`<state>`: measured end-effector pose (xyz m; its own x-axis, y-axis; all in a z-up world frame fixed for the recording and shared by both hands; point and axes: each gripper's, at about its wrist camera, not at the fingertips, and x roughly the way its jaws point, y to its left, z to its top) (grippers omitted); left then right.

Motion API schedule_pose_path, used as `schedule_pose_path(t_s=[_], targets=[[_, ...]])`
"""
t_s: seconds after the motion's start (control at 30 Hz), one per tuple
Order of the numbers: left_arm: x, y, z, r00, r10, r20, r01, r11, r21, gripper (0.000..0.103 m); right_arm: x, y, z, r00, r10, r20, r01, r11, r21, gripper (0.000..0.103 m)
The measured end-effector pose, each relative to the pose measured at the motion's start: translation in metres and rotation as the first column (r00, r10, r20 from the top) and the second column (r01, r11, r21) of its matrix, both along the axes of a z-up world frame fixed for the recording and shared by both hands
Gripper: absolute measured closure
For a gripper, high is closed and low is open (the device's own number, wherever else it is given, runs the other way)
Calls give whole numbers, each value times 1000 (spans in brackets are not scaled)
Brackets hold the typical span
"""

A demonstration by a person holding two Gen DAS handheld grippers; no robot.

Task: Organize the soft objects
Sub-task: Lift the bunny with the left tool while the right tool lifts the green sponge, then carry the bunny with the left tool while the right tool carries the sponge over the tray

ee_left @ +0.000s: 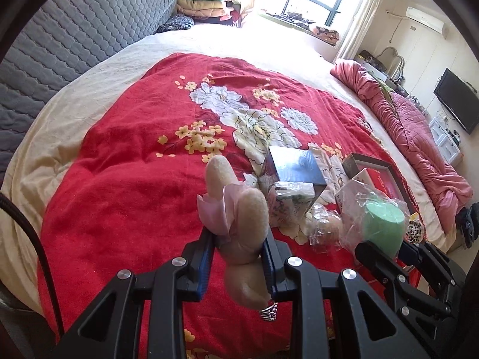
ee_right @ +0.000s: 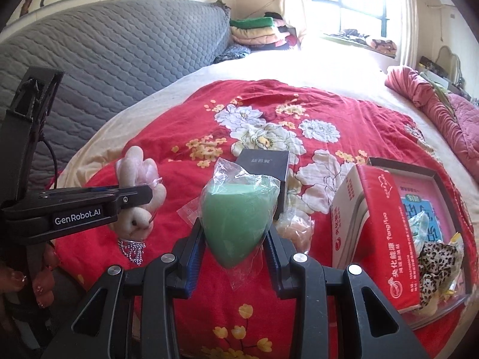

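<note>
Black fingers [ee_left: 236, 257] of the left gripper, nearest the lens, pinch a beige plush rabbit [ee_left: 239, 218] with a pink bow, its ears pointing away past the fingertips and a beaded silver trinket [ee_left: 268, 312] hanging from its lower end. Beyond the fingers spreads a red floral quilt [ee_left: 125, 155] over a cream bed [ee_left: 98, 68]. Fingers [ee_right: 236, 248] of the right gripper clamp a green teardrop sponge [ee_right: 236, 224] in clear plastic wrap, lifted clear of the quilt. Right of these fingers lies a red carton [ee_right: 377, 239] beside an open shallow box [ee_right: 443, 185] holding a leopard-print cloth [ee_right: 434, 266]. Just beyond the sponge stands a dark box [ee_right: 263, 161]. A small clear bag [ee_right: 295, 230] lies just right of the fingers.
</note>
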<state>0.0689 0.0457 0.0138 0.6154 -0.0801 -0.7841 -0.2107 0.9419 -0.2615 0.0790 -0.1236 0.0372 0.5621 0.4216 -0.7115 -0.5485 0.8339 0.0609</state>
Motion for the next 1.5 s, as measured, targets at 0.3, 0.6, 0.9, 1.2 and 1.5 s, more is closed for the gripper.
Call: schedule_pose_path(t_s=[0.3, 0.6, 0.9, 1.2, 1.5], targets=[[-4, -32, 44, 997, -54, 60, 51, 998, 44, 74, -7, -35, 53, 998, -15, 66, 10, 997, 73, 65], [4, -77, 73, 988, -123, 91, 115, 989, 90, 74, -6, -90, 79, 992, -89, 91, 77, 988, 136, 65], [4, -100, 86, 984, -150, 96, 138, 983, 120, 74, -2, -125, 96, 983, -147, 109, 128, 979, 160, 65], [16, -145, 107, 963, -243, 120, 226, 964, 140, 74, 0, -174, 122, 957, -252, 145, 223, 956, 190, 65], [47, -210, 119, 927, -354, 120, 339, 932, 132, 74, 5, -252, 139, 899, -391, 197, 360, 916, 178, 65]])
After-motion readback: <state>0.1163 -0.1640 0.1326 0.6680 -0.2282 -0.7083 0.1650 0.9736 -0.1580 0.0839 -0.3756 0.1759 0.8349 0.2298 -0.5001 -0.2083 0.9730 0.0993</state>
